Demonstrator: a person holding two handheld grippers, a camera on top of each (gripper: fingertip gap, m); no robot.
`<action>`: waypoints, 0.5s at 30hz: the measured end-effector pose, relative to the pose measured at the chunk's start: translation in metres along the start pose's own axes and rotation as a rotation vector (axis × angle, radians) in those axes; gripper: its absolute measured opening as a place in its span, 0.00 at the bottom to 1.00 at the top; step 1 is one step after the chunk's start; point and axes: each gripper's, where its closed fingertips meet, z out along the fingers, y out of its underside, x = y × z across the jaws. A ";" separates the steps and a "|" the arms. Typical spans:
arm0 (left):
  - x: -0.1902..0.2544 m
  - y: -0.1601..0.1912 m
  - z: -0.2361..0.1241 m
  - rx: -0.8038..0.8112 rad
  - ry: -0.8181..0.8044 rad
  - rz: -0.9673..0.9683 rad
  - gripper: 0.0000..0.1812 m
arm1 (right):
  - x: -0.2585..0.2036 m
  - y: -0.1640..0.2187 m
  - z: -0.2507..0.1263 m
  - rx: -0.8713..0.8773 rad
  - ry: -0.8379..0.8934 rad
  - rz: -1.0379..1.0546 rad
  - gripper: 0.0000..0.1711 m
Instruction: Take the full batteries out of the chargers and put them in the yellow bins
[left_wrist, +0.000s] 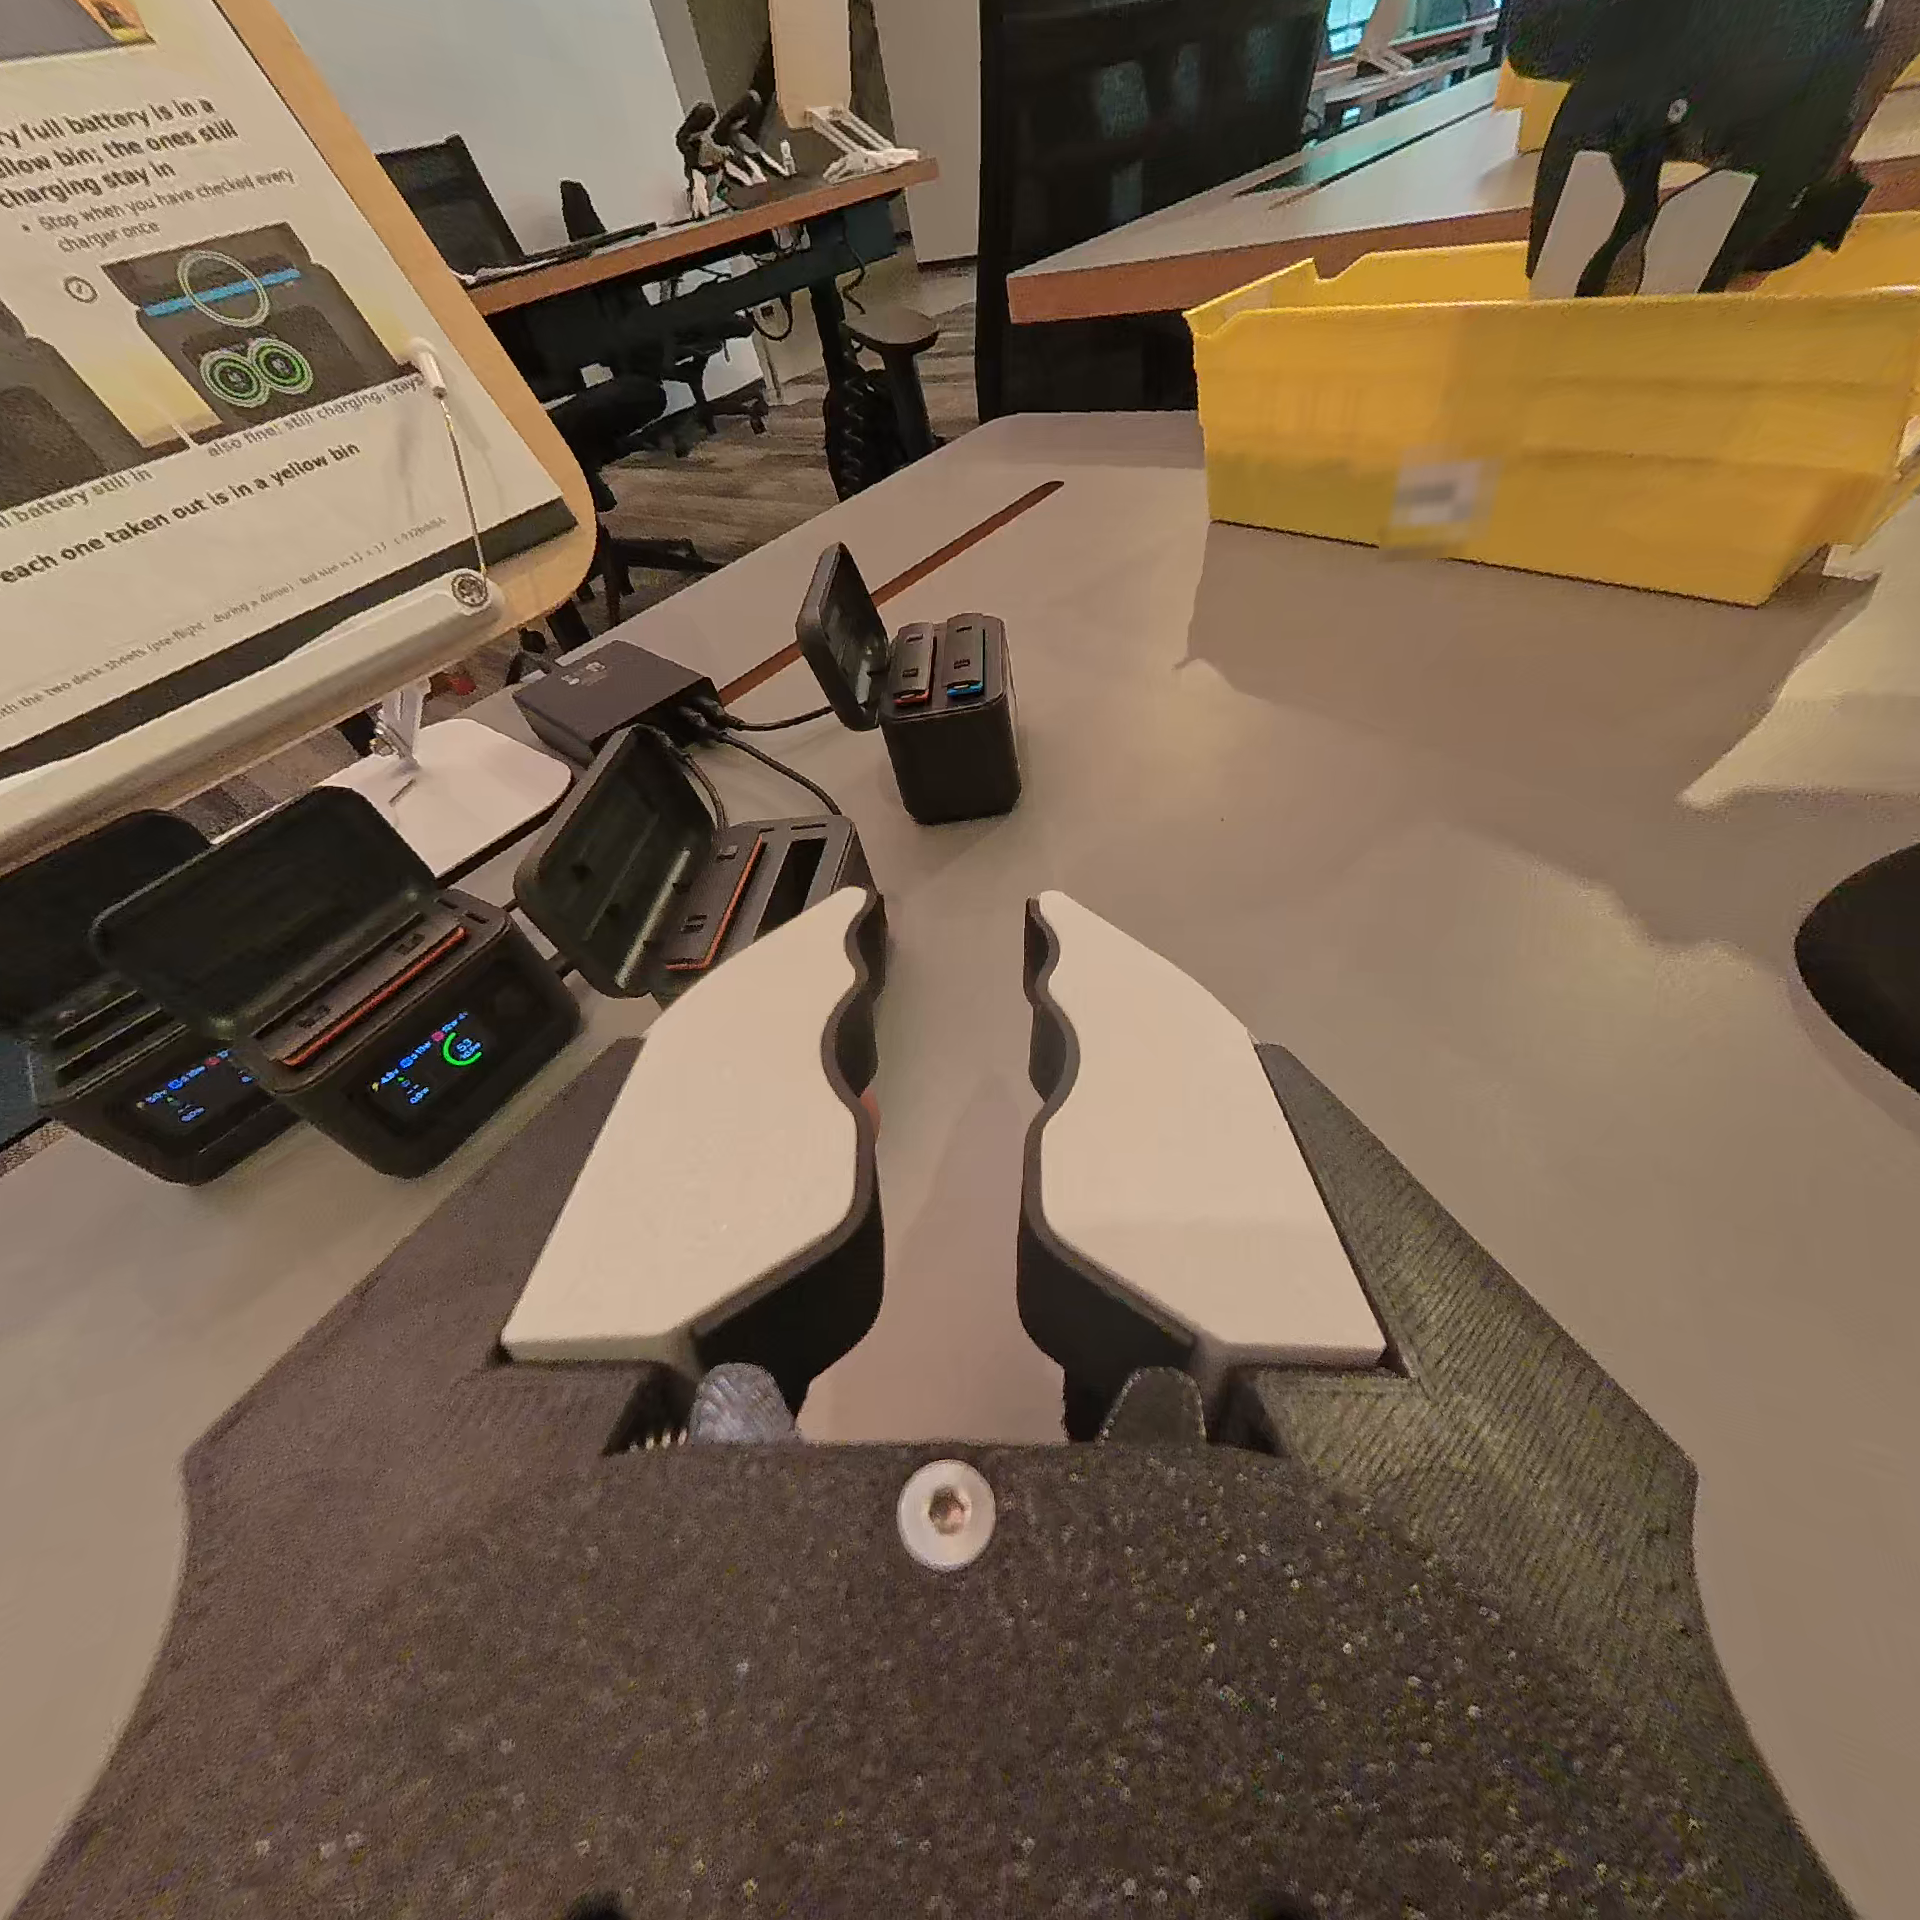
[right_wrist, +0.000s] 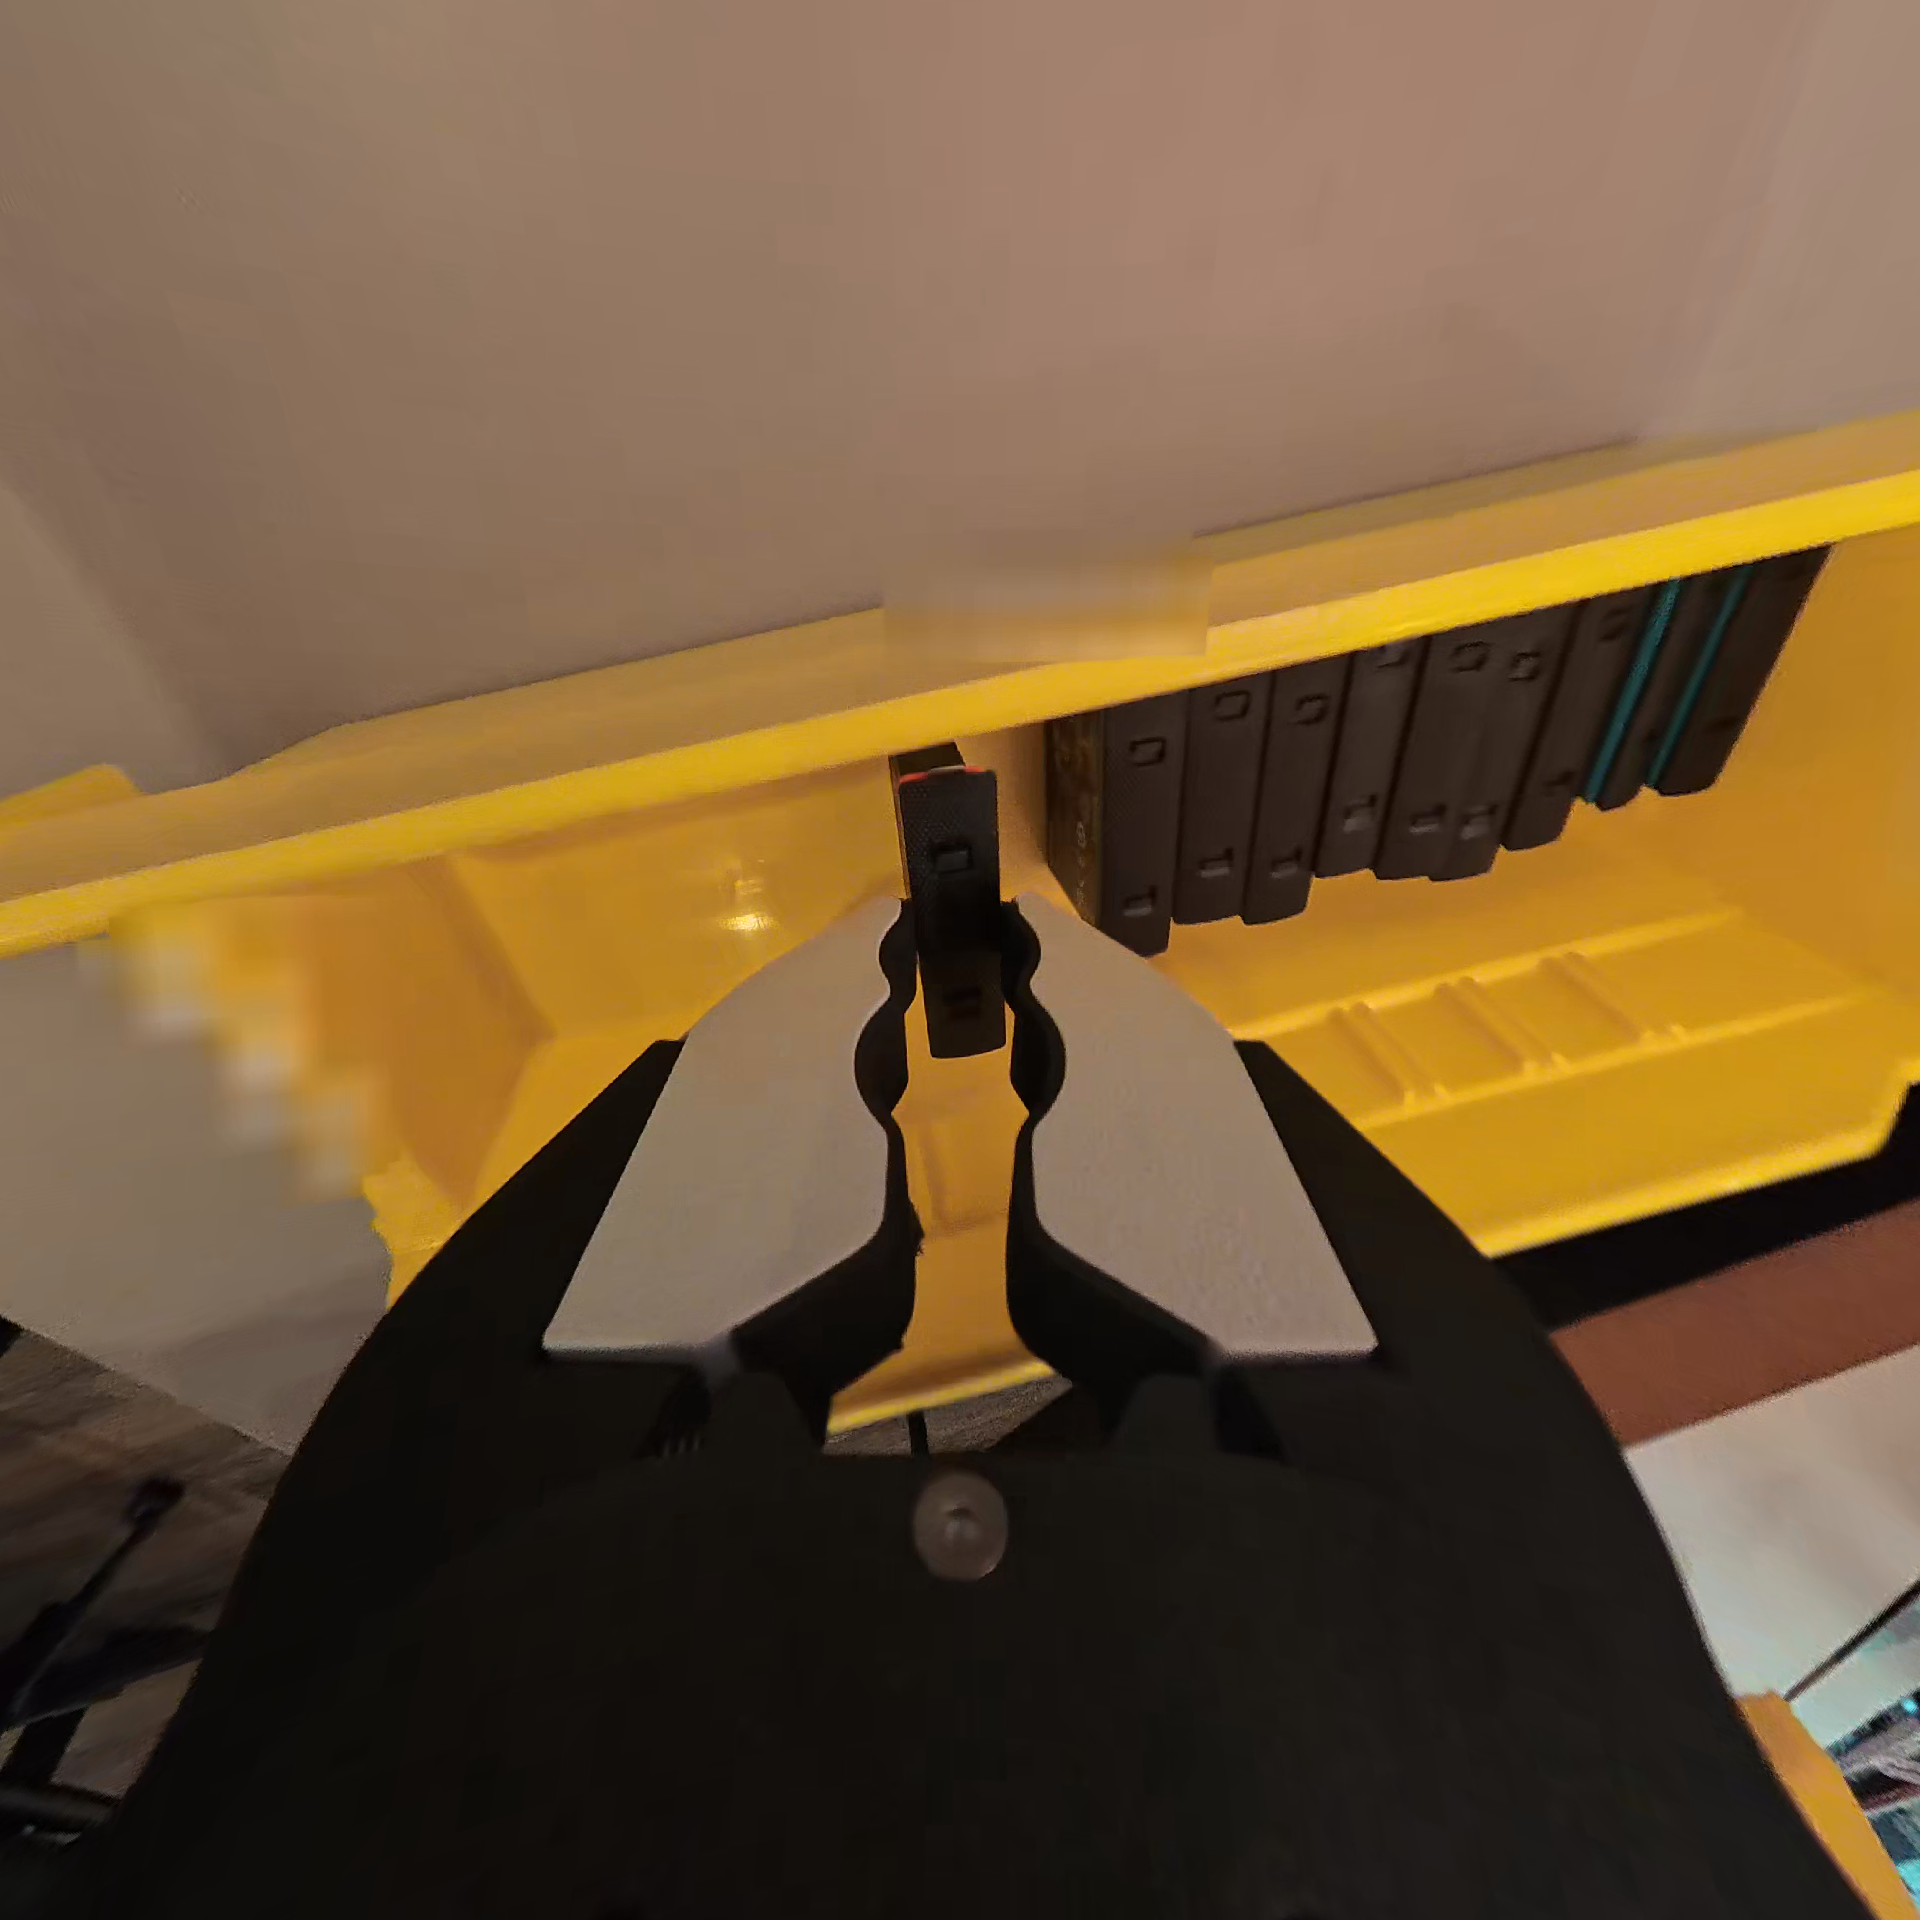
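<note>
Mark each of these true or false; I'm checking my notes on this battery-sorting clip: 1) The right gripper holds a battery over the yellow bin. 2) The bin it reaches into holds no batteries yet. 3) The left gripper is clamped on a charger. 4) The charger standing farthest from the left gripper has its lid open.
1) True: the right gripper is shut on a black battery over the yellow bin.
2) False: a row of batteries already stands along its wall.
3) False: the left gripper is open and holds nothing, above the table.
4) True: the far charger has its lid up, two batteries showing.
</note>
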 end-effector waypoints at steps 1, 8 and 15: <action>0.000 0.001 0.001 -0.003 0.000 -0.001 0.14 | 0.000 0.000 0.004 0.002 -0.005 -0.005 0.08; 0.000 0.011 0.005 -0.037 0.002 -0.025 0.14 | 0.008 -0.007 0.017 0.000 0.005 -0.051 0.08; 0.000 0.015 0.007 -0.053 -0.003 -0.017 0.14 | 0.010 -0.009 0.016 -0.010 0.025 -0.090 0.10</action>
